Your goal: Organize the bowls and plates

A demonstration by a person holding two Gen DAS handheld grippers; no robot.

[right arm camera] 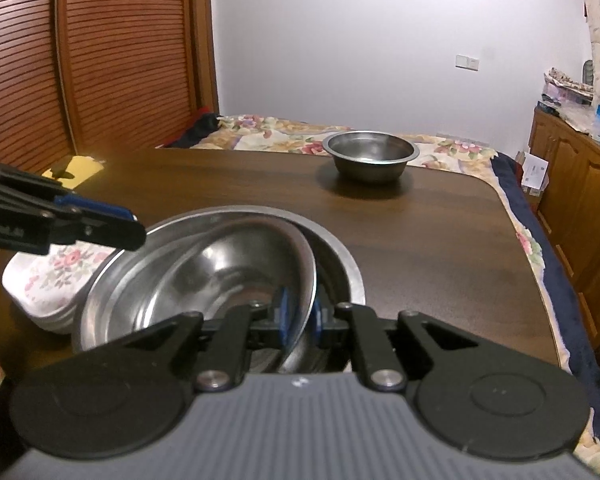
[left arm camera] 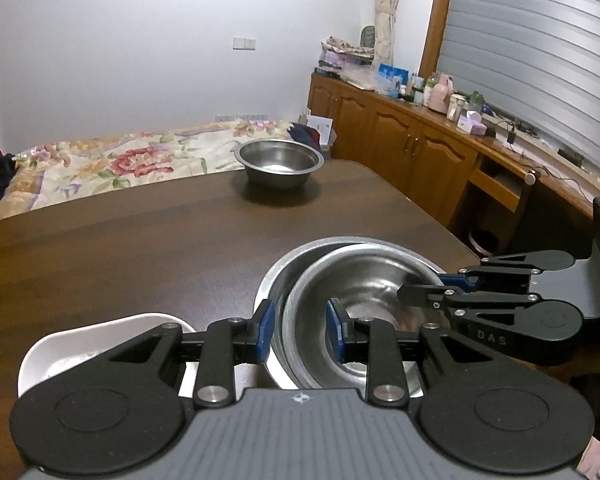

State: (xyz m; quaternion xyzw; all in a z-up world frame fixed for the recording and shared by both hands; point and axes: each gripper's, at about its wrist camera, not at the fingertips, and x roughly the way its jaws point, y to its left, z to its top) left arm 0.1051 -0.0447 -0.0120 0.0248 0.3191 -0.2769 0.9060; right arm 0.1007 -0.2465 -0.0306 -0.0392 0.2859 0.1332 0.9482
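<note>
Open table [left arm camera: 140,248] between far steel bowl [left arm camera: 280,162] and near nested bowls [left arm camera: 364,280], white dishes [left arm camera: 80,344] alongside.

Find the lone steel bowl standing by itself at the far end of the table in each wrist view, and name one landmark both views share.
Left wrist view: the lone steel bowl stands just above the picture's centre, near the table's far edge.
Right wrist view: it stands upper right of centre, again near the far edge.
Shared landmark: the floral bedspread behind the table.
</note>
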